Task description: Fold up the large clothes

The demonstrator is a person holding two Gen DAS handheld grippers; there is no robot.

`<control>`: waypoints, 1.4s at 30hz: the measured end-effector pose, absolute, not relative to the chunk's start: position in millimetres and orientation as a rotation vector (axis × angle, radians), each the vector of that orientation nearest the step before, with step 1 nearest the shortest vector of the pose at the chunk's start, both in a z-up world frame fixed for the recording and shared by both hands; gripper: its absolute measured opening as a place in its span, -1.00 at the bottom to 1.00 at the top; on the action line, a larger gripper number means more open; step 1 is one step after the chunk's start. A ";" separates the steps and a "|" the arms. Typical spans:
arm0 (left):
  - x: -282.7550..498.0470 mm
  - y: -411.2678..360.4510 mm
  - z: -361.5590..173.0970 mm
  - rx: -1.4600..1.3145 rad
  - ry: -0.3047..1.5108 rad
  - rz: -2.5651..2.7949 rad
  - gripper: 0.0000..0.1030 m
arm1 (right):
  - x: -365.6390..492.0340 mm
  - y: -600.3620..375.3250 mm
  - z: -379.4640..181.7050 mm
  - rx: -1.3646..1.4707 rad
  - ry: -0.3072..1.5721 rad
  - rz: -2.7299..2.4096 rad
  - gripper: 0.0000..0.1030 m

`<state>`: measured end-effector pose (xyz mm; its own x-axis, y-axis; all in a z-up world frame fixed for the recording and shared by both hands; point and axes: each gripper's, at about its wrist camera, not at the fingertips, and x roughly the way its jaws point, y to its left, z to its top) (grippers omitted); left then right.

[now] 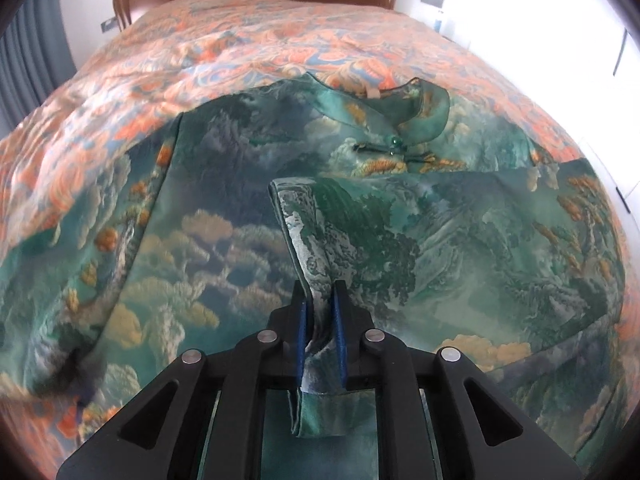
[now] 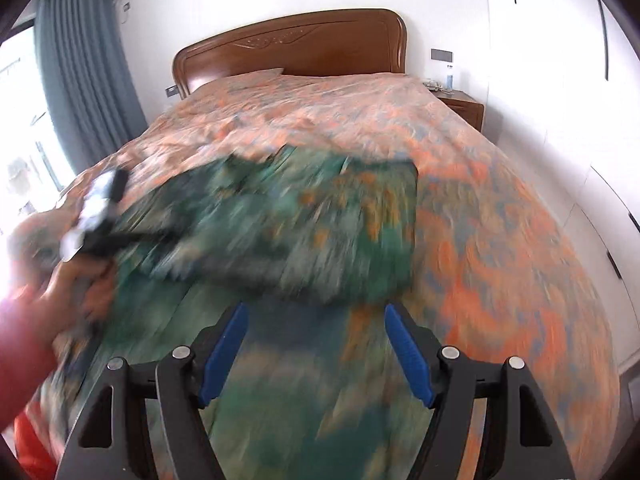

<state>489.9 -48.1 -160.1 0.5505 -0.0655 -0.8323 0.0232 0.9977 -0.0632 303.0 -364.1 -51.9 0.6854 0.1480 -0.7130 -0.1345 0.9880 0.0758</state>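
Note:
A green dress point(image 1: 420, 232) with a landscape print lies spread on the bed, its collar point(image 1: 400, 108) at the far end. One side of it is folded over towards the middle. My left gripper point(image 1: 320, 288) is shut on the edge of that folded flap, and the cloth is bunched between the blue pads point(image 1: 302, 332). In the blurred right wrist view the dress point(image 2: 300, 216) fills the middle. Above its near part my right gripper point(image 2: 315, 312) stands open with nothing between its fingers. A hand point(image 2: 72, 288) in a red sleeve holds the left gripper point(image 2: 100, 216) at the left.
The bed carries an orange and blue floral bedspread point(image 2: 500, 240) and has a wooden headboard point(image 2: 296, 48) at the far end. A nightstand point(image 2: 460, 104) stands at the back right, grey curtains point(image 2: 88, 72) at the left, and white wardrobe doors point(image 2: 580, 120) along the right.

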 end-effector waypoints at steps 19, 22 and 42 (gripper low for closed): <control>486.4 -52.8 -192.1 -0.023 0.934 -0.036 -0.49 | 456.8 -363.5 -105.6 0.032 0.900 0.077 0.41; 482.6 -55.2 -193.1 -0.019 0.925 -0.030 -0.49 | 486.0 -367.0 -106.7 0.062 0.896 0.028 0.41; 478.2 -59.7 -198.8 0.016 0.910 -0.011 -0.49 | 384.2 -345.4 -131.4 0.000 0.910 0.022 0.44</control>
<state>478.2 -59.7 -198.8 0.6136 -0.0033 -0.7896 0.0164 0.9998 0.0086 384.2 -345.4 -131.4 0.6137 0.0193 -0.7893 -0.0194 0.9998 0.0094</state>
